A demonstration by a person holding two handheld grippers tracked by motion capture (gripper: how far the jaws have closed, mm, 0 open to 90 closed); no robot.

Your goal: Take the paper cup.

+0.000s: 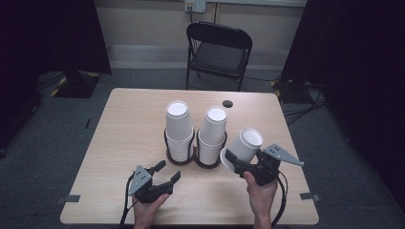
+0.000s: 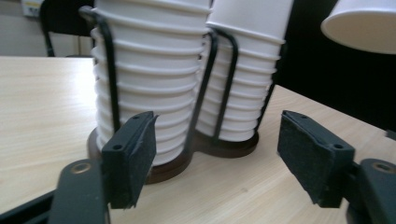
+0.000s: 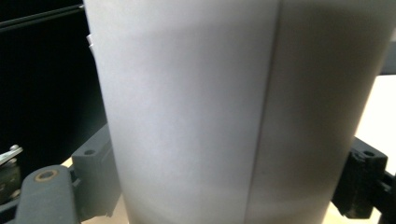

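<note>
Paper cup (image 1: pixel 244 147), light and easily crushed, sat clamped mid-wall in the right gripper (image 1: pixel 242 161), while the left gripper (image 1: pixel 168 172) gaped empty.

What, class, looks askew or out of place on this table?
One paper cup is tilted in the right hand-held gripper, upside down, off the table. Both cup stacks stand upright in the black holder. Nothing spilled.

White paper cup (image 3: pixel 233 107) upright between the black jaws, seam down its side
</note>
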